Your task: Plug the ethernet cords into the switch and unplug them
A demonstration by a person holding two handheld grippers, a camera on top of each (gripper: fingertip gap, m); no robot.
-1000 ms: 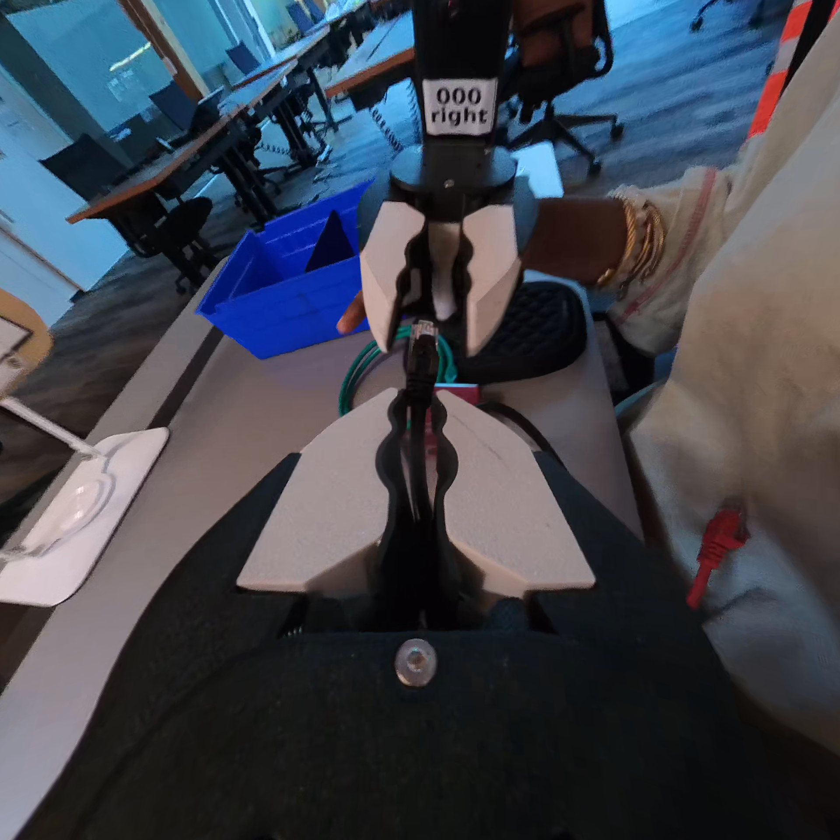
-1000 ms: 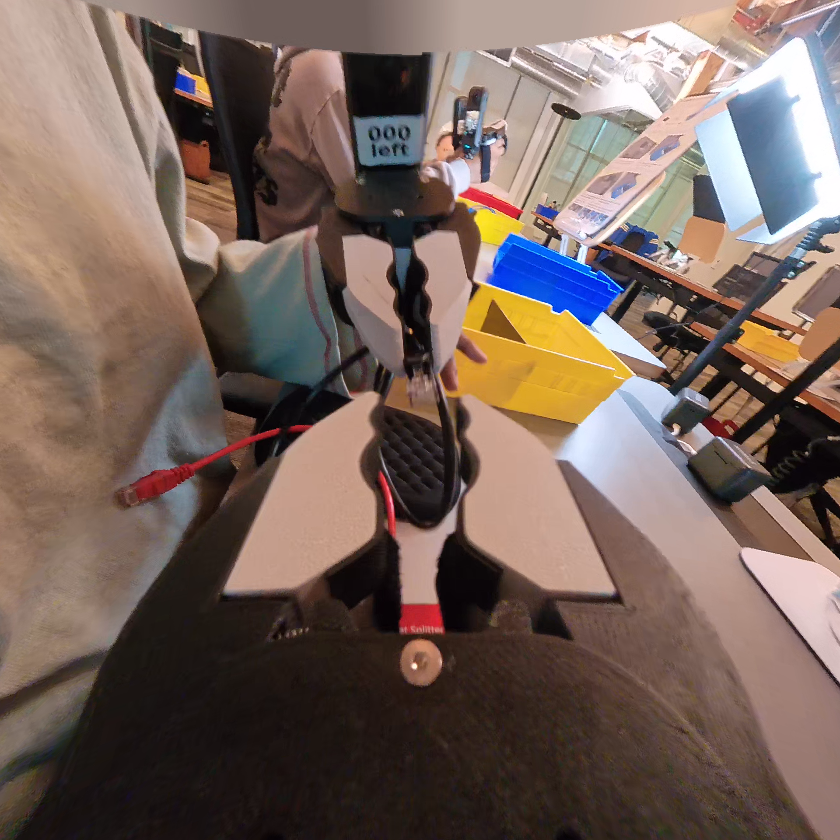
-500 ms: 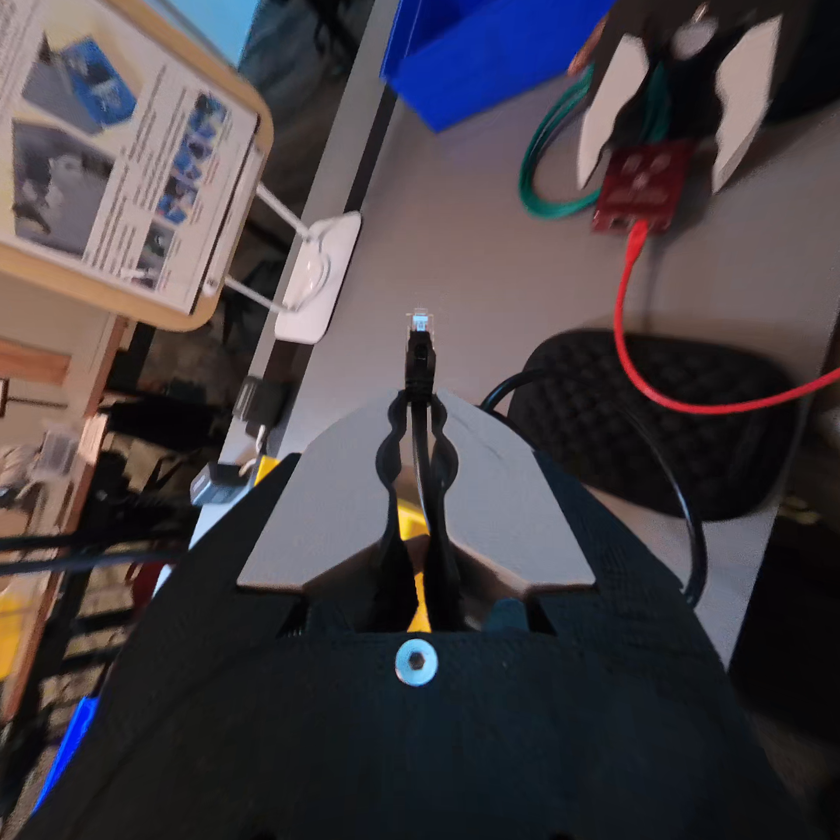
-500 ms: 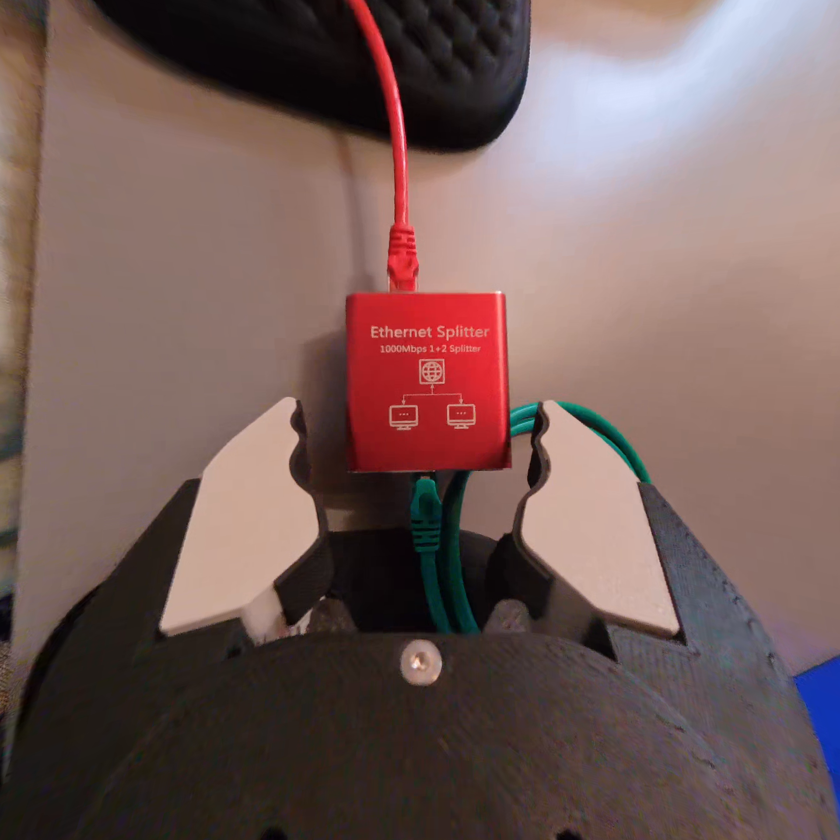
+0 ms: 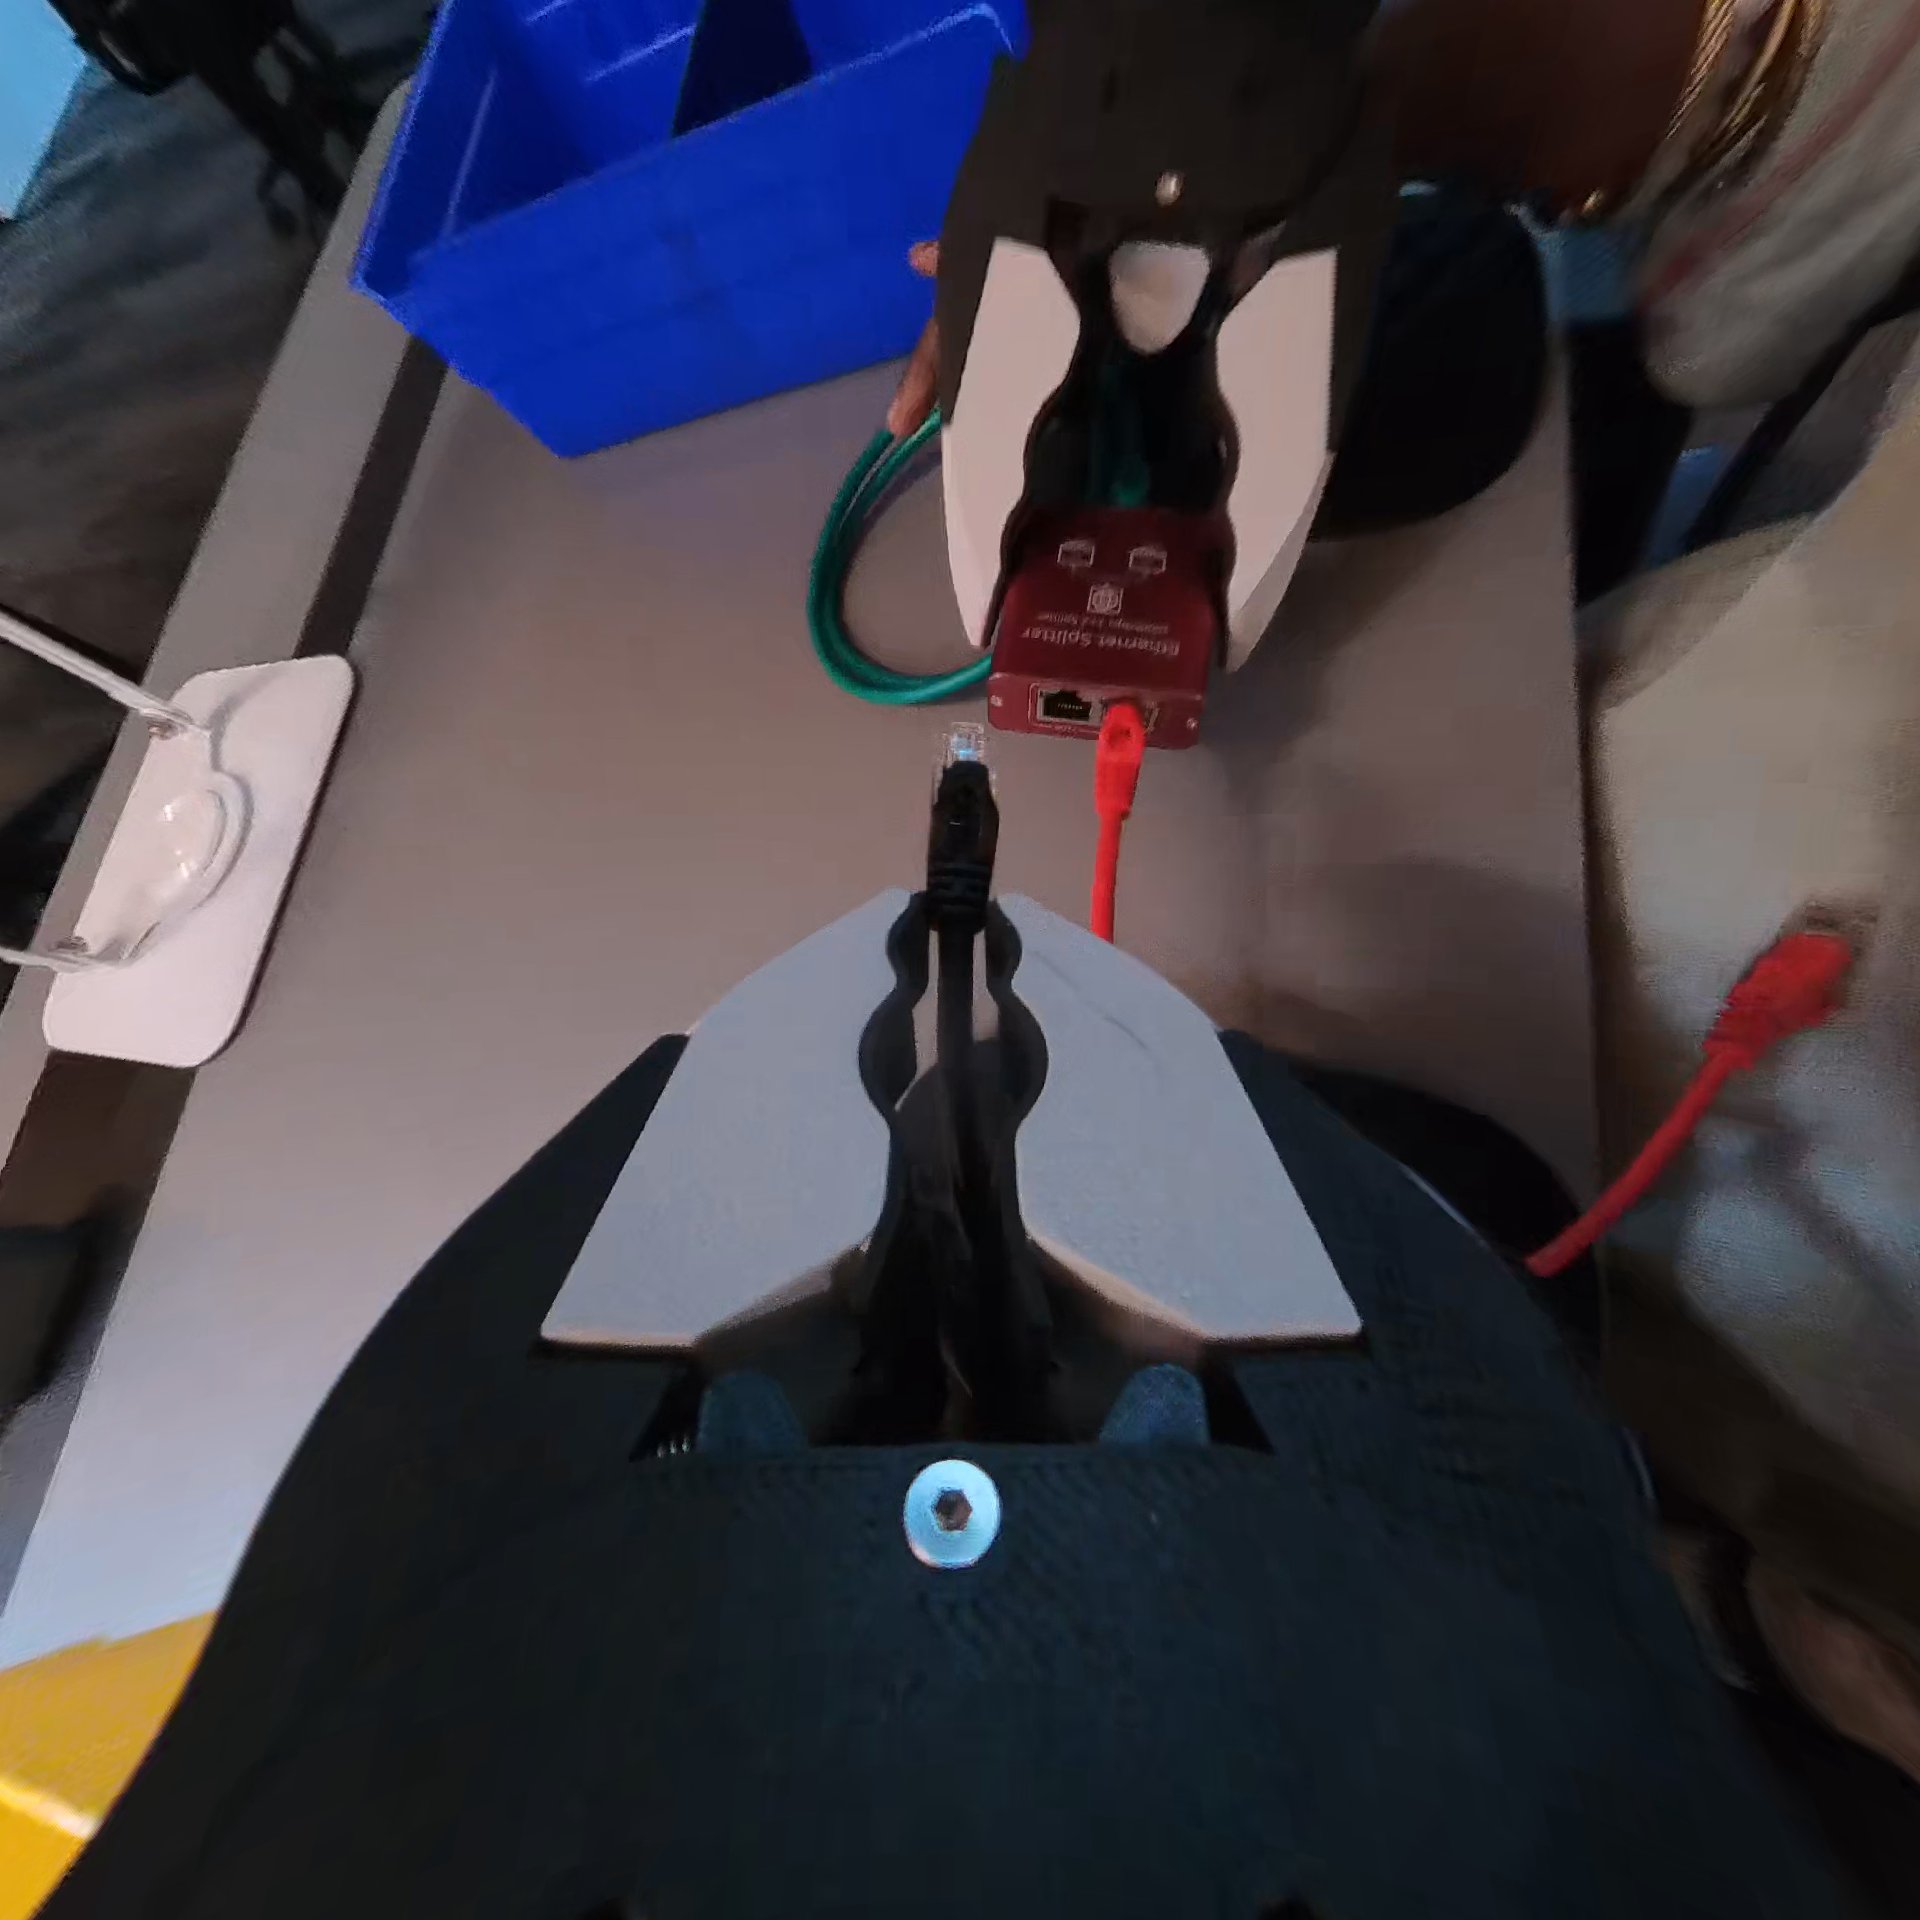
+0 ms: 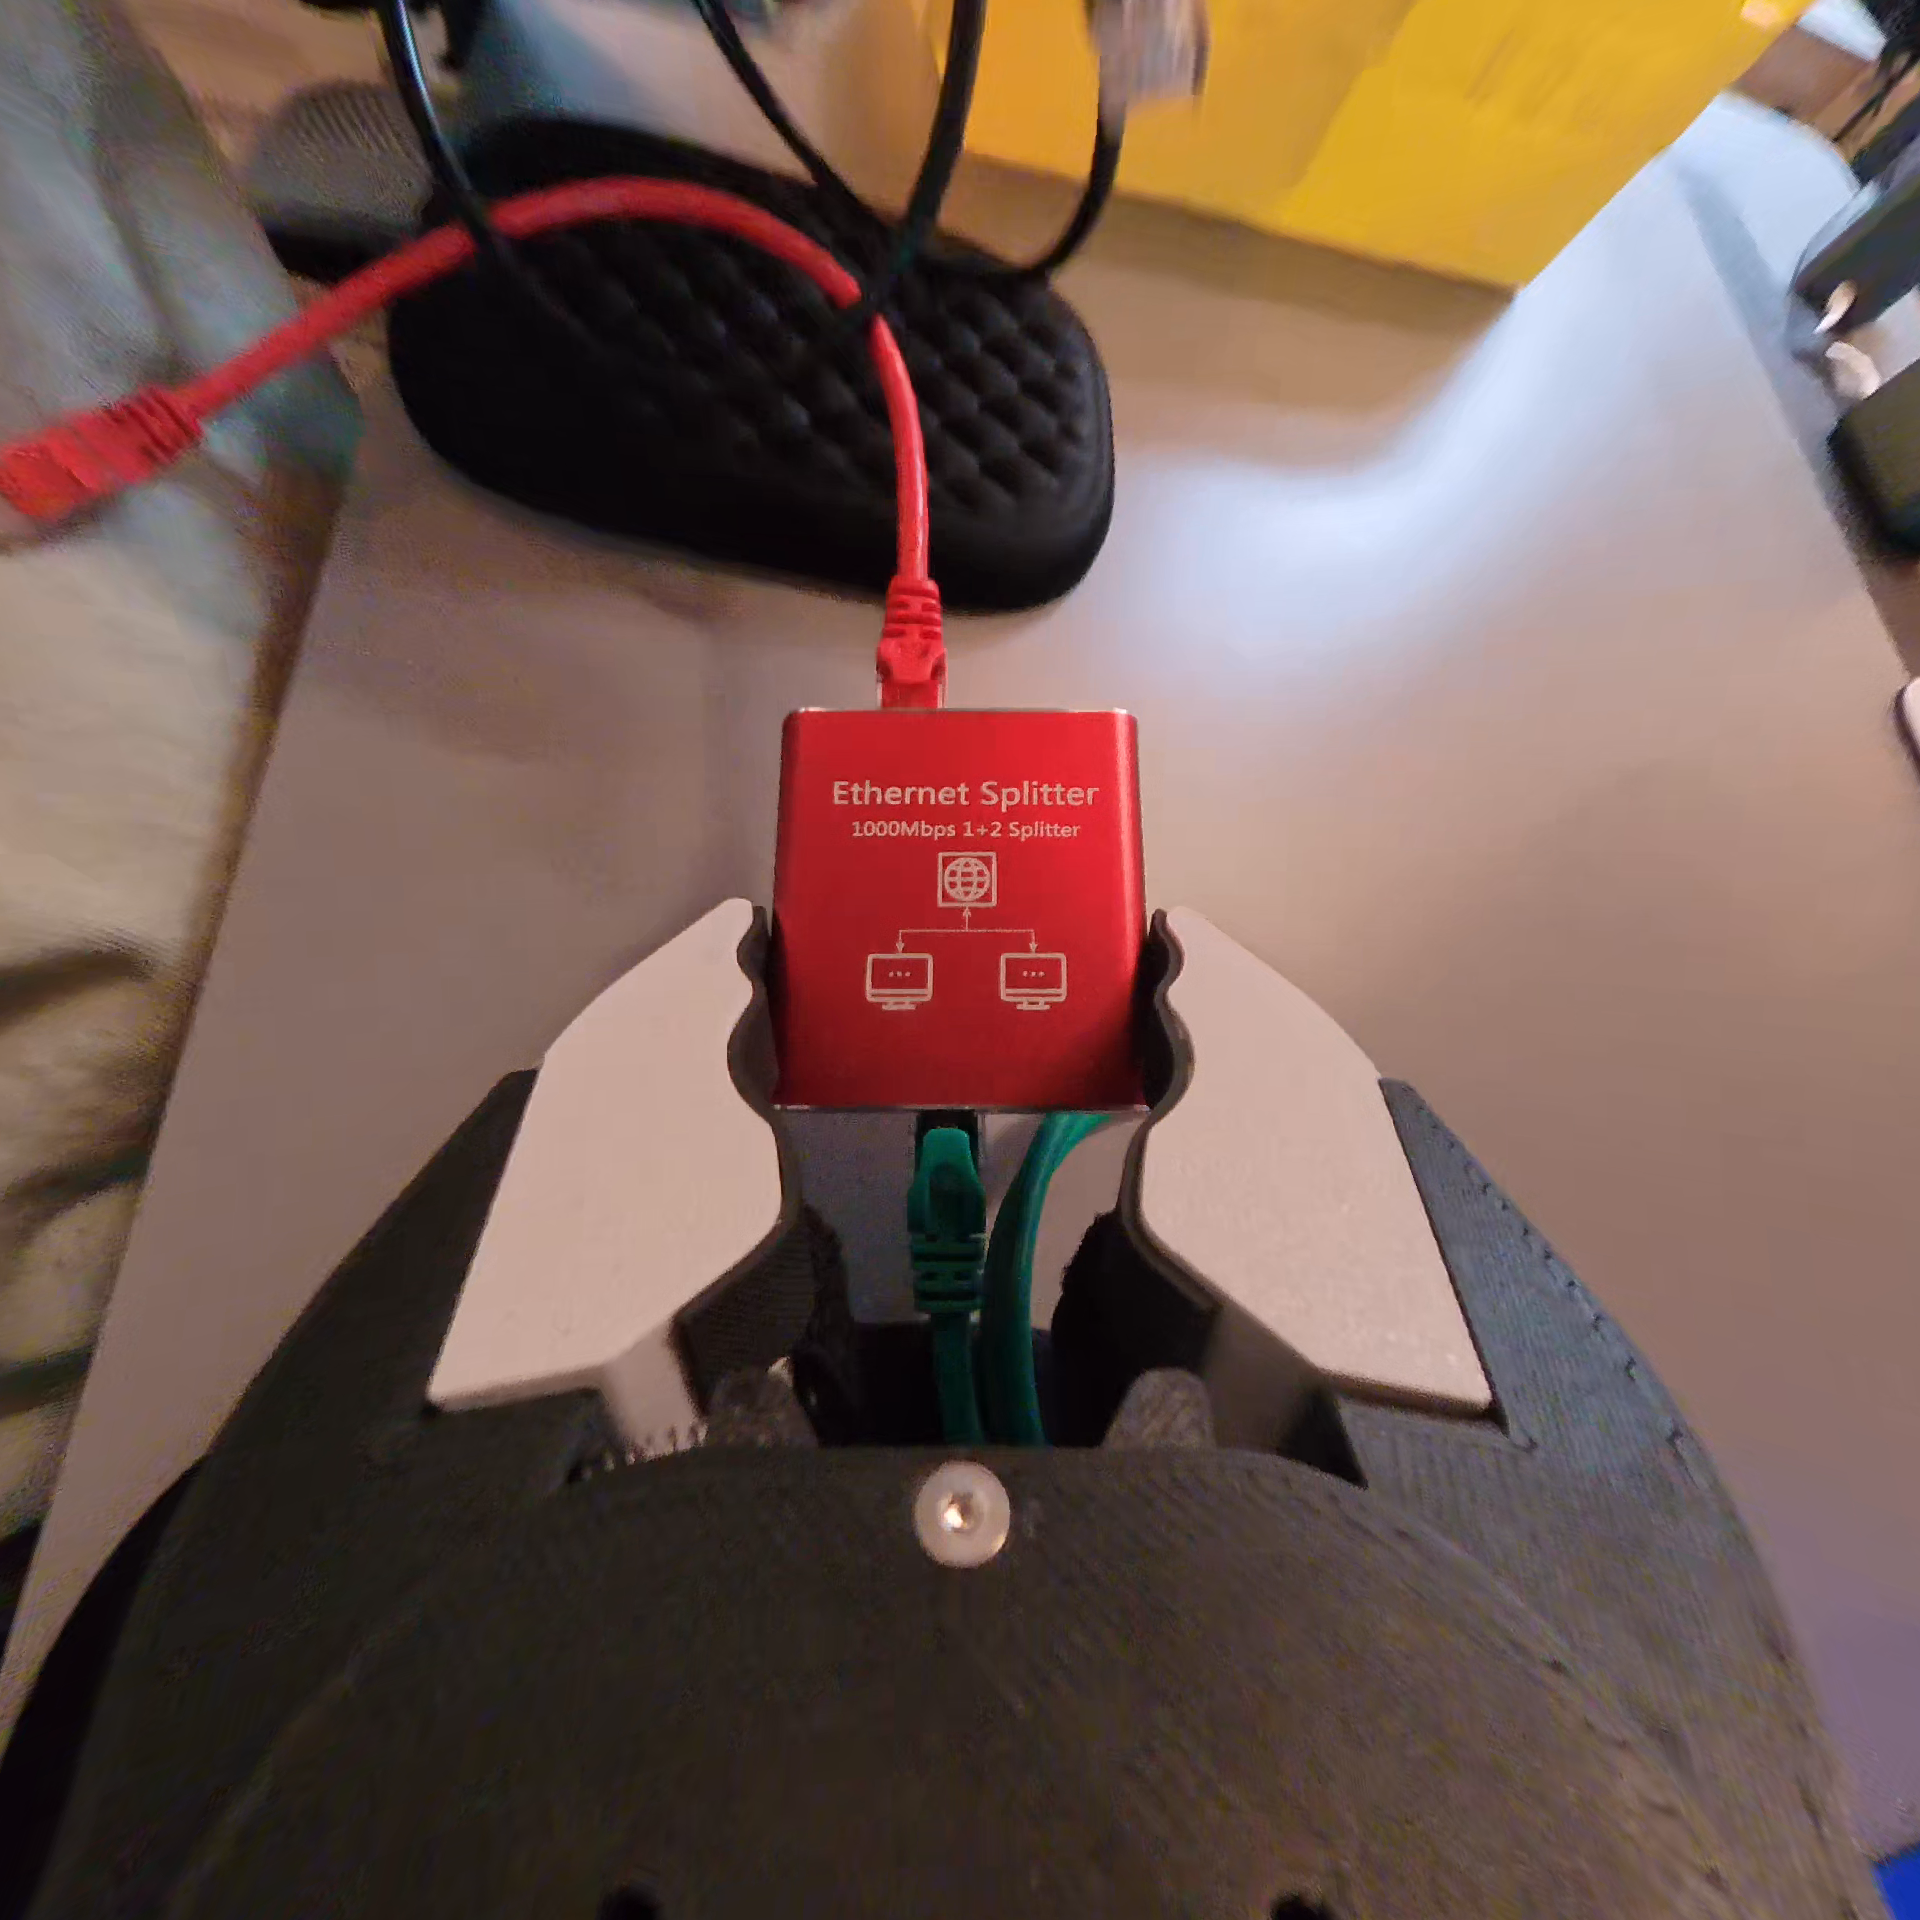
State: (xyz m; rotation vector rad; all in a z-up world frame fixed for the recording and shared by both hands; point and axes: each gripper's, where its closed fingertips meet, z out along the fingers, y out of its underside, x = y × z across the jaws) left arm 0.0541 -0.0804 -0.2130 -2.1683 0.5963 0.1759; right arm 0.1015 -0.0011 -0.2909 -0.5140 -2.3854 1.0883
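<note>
My left gripper (image 5: pixel 958 914) is shut on a black ethernet cord (image 5: pixel 961 821). Its clear plug sticks out ahead of the fingertips, a little short and left of the empty port (image 5: pixel 1065 709) of the red switch (image 5: pixel 1101 634). My right gripper (image 6: pixel 961 935) is shut on the red switch (image 6: pixel 961 790), with both pads pressed on its sides on the grey table (image 6: pixel 1455 831). A red cord (image 6: pixel 912 499) is plugged into the far face. A green cord (image 6: pixel 945 1216) is plugged into the near face, between my right fingers.
A blue bin (image 5: pixel 665 229) stands behind the switch and a white stand base (image 5: pixel 197 852) lies at the table's left edge. A black quilted pad (image 6: pixel 748 416) and a yellow bin (image 6: pixel 1403 125) lie beyond. The red cord's loose plug (image 5: pixel 1766 997) rests on a person's clothing at right.
My right gripper, open around the switch half a second ago, has closed on its sides. My left gripper has swung round to face the switch, still holding the black cord.
</note>
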